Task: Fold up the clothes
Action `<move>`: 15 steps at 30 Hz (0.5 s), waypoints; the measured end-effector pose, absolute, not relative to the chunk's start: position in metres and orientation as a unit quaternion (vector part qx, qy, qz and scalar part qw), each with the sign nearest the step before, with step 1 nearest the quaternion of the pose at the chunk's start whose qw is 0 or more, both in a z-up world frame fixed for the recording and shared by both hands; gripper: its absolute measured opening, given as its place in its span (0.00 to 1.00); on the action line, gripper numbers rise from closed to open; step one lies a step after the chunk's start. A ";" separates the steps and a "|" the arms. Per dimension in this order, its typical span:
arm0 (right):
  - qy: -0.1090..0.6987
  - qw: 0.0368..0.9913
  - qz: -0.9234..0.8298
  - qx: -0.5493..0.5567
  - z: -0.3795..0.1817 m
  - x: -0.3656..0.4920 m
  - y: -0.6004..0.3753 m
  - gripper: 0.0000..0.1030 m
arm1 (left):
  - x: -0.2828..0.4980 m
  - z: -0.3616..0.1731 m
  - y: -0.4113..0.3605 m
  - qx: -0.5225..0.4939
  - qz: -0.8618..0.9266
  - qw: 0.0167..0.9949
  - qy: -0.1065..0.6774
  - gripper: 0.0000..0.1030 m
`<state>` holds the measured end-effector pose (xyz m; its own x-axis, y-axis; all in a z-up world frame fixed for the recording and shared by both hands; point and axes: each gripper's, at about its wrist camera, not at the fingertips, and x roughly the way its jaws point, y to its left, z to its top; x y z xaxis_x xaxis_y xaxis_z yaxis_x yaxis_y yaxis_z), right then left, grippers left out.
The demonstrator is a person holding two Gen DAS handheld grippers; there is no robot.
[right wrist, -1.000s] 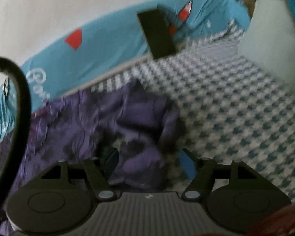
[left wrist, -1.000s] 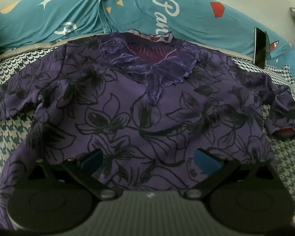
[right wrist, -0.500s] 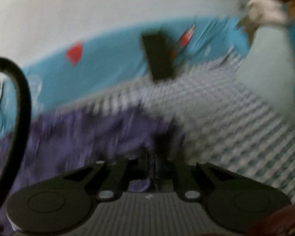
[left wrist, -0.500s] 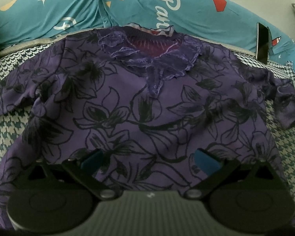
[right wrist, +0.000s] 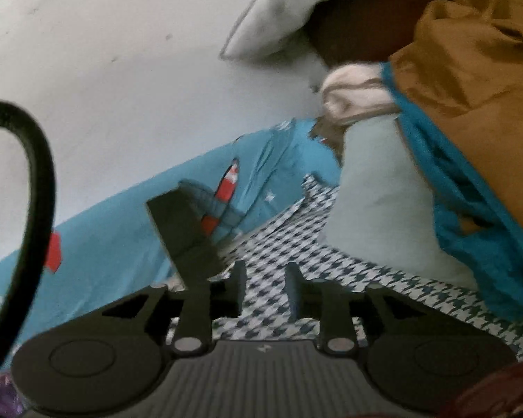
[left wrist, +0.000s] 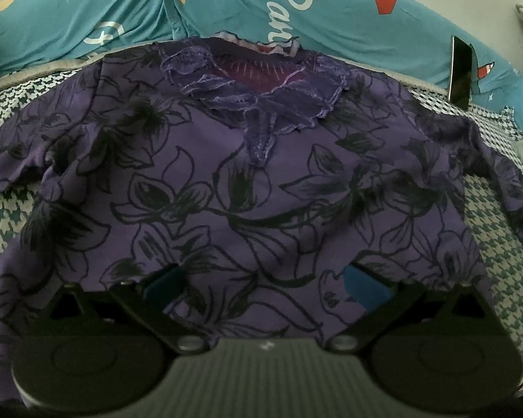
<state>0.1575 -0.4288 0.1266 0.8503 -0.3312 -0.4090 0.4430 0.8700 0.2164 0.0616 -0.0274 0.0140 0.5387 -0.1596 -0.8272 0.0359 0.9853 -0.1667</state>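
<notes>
A bed covered in a teal-and-white houndstooth sheet carries everything. A purple floral blouse lies spread flat across the centre of the frame, neckline toward the top. Along the upper edge rests a long teal printed pillow, with a dark phone leaning against it at upper right.

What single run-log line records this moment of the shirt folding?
phase: pre-fold | purple shirt: spread flat on checked bedcover | left claw: open above hem | right claw: part open, empty, facing away
</notes>
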 end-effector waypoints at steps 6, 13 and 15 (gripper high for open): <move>0.243 0.957 -0.100 0.120 0.122 0.155 -0.414 0.43 | 0.062 0.016 -0.027 -0.067 -0.058 0.875 0.475 1.00; 0.316 0.947 -0.022 0.047 0.099 0.149 -0.393 0.52 | 0.060 0.016 -0.026 -0.067 -0.058 0.876 0.474 1.00; 0.332 0.943 -0.008 0.023 0.092 0.147 -0.389 0.53 | 0.060 0.016 -0.026 -0.067 -0.057 0.876 0.474 1.00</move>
